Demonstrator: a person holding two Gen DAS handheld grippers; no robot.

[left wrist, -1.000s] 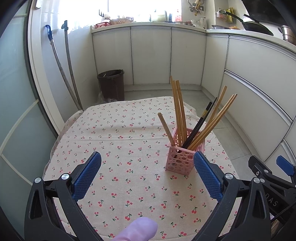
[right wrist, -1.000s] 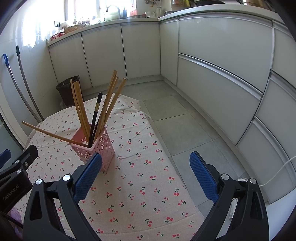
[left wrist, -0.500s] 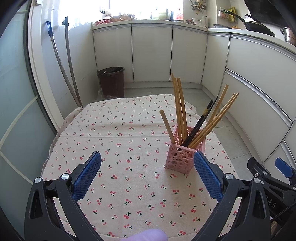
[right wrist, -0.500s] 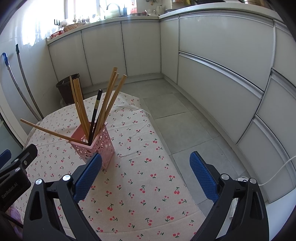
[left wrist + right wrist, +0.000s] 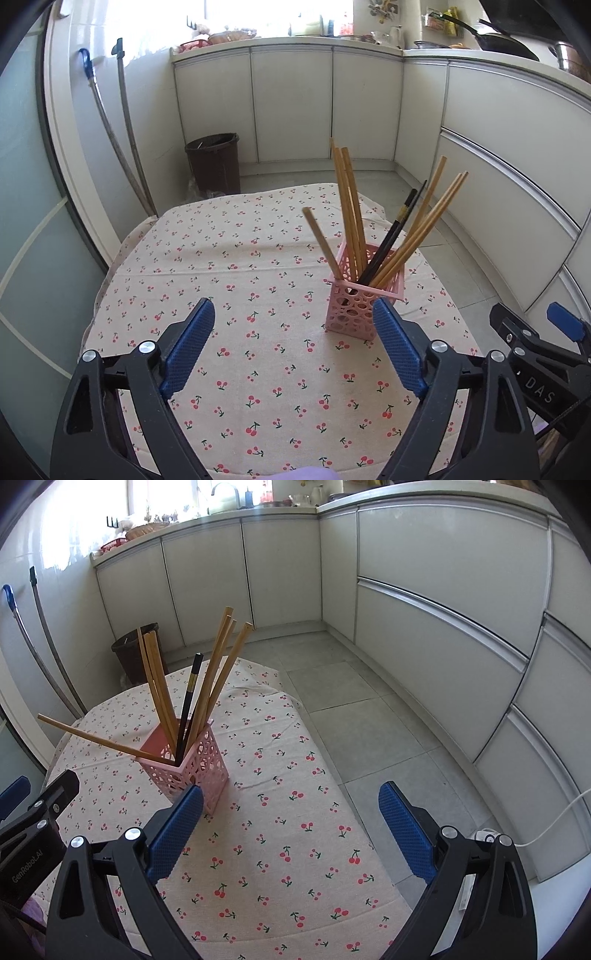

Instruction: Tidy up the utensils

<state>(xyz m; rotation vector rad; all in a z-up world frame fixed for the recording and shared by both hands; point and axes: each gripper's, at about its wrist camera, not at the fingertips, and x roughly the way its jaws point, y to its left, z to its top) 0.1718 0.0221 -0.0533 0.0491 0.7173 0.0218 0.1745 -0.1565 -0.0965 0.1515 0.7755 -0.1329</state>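
Your left gripper [image 5: 293, 347] had just been closing its jaws a little, nothing between them, still wide; your right gripper [image 5: 291, 830] was released and empty too. The chopsticks [image 5: 349, 214] all stood in the pink holder [image 5: 364, 306] on the table [image 5: 236, 258], toward its right edge, none loose on the cloth. Risk as I saw it: the holder looked light and top-heavy, with one chopstick [image 5: 99, 740] leaning far out left. A jaw clipping that one could've tipped the holder and spilled everything.

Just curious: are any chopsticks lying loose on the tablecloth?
No, the chopsticks all stand in the pink holder; the tablecloth around it is bare.
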